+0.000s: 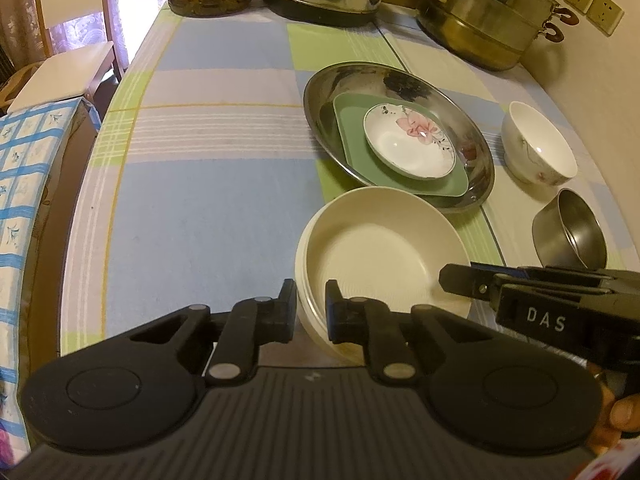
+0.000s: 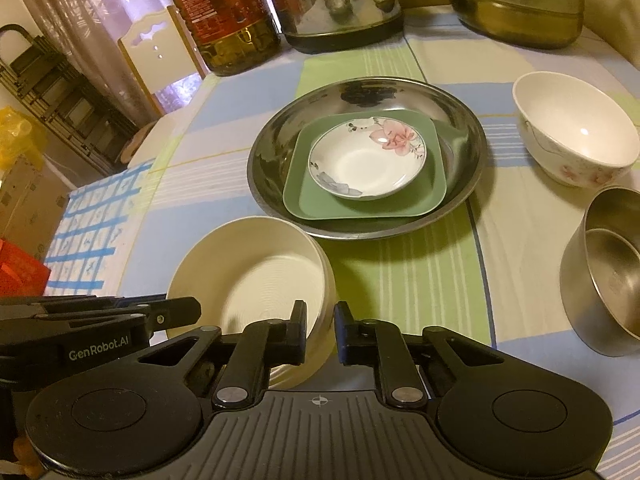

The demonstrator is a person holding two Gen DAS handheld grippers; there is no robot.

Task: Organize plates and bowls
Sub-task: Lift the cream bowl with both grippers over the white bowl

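Note:
A cream bowl (image 1: 384, 248) (image 2: 256, 268) is held between both grippers, tilted, above the tablecloth. My left gripper (image 1: 311, 310) is shut on its left rim. My right gripper (image 2: 320, 330) is shut on its right rim, and also shows in the left wrist view (image 1: 452, 280). Beyond it a steel plate (image 1: 320, 92) (image 2: 272, 140) holds a green square plate (image 1: 352, 140) (image 2: 304, 196) with a flowered saucer (image 1: 408, 148) (image 2: 368, 160) on top. A white flowered bowl (image 1: 538, 144) (image 2: 576, 128) and a steel bowl (image 1: 572, 232) (image 2: 604, 272) stand to the right.
At the back of the table stand an oil bottle (image 2: 224, 12), a steel kettle (image 2: 340, 0) and a steel steamer pot (image 1: 488, 12). A white chair (image 1: 68, 68) stands past the table's left edge. A wall runs along the right side.

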